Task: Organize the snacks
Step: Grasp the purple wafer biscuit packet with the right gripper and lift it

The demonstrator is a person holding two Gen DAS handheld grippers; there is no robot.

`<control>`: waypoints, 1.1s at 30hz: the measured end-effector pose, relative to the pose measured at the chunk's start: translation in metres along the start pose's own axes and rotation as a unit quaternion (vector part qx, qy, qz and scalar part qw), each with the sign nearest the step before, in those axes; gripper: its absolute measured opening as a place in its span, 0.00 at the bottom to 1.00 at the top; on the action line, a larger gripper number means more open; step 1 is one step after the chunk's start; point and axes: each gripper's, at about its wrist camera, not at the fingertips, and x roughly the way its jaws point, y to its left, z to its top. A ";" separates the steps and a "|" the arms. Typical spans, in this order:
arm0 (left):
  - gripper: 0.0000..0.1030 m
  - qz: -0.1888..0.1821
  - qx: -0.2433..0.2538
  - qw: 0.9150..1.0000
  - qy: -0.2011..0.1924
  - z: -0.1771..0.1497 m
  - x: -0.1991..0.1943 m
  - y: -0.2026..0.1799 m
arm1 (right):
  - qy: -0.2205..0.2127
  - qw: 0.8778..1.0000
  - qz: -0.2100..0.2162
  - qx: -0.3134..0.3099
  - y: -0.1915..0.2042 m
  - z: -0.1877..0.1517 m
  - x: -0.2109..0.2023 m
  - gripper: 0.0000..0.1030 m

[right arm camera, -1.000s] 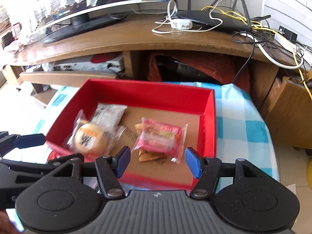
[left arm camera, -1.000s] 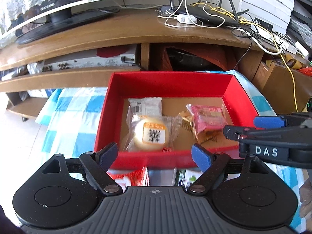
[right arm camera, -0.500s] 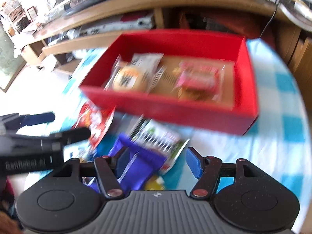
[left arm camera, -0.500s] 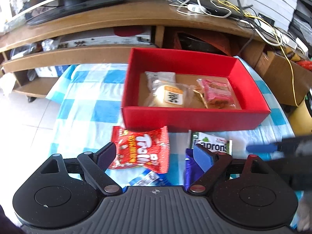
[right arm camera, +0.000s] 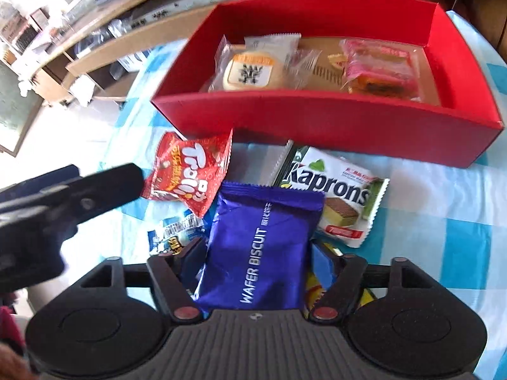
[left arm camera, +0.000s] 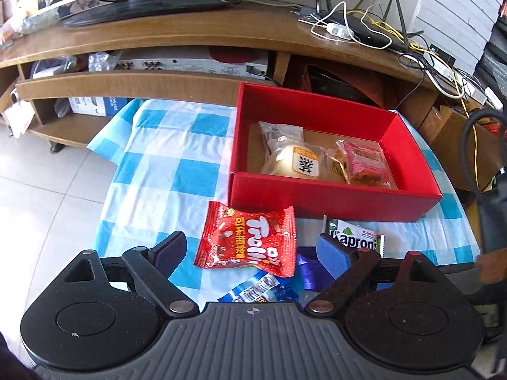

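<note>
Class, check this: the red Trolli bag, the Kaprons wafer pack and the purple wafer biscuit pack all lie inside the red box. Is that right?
Not right. In the right wrist view the Trolli bag, the Kaprons wafer pack and the purple wafer biscuit pack lie on the checked cloth in front of the red box, not inside it.

"WAFER BISCUIT" on purple pack; "Kaprons" on green-white pack; "Trolli" on red bag.

Both wrist views angled down, facing red box, right nearer
</note>
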 end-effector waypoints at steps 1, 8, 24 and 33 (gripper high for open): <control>0.90 0.001 -0.001 1.000 0.000 0.000 0.000 0.001 | -0.003 1.000 -0.004 -0.014 0.004 0.000 0.001 0.79; 0.90 -0.001 -0.002 1.000 0.013 -0.004 0.004 0.004 | -0.004 0.999 0.003 -0.052 -0.007 -0.005 -0.007 0.69; 0.89 -0.065 0.063 0.992 0.093 -0.025 0.039 -0.056 | -0.056 0.998 -0.039 0.005 -0.085 -0.013 -0.061 0.68; 0.74 -0.066 0.049 0.986 0.146 -0.033 0.069 -0.080 | -0.055 0.998 -0.025 0.014 -0.101 -0.017 -0.062 0.69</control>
